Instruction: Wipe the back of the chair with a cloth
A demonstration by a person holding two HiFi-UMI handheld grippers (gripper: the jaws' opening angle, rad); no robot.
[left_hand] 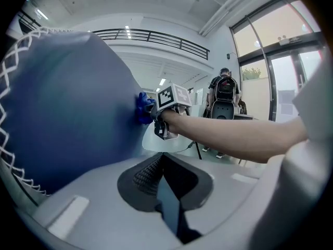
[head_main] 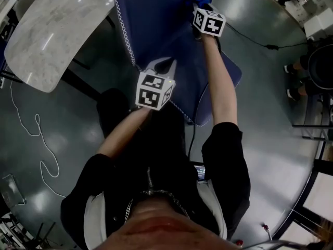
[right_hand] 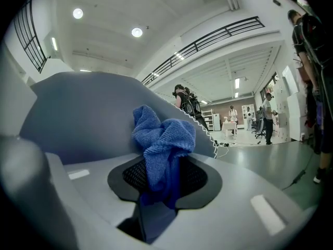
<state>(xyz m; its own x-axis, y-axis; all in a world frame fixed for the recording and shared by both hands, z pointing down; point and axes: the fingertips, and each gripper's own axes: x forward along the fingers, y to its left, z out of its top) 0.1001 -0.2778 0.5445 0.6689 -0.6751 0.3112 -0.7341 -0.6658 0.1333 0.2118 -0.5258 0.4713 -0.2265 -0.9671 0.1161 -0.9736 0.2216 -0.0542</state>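
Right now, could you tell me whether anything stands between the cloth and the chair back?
Nothing visible does: the cloth, clamped in the right gripper, lies against the chair back.

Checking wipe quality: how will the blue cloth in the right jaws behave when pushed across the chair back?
The cloth is likely floppy: it bunches in folds above the jaws of the right gripper. Probably light, since a narrow pinch holds it up. Its looped pile should drag on the chair back rather than slide.
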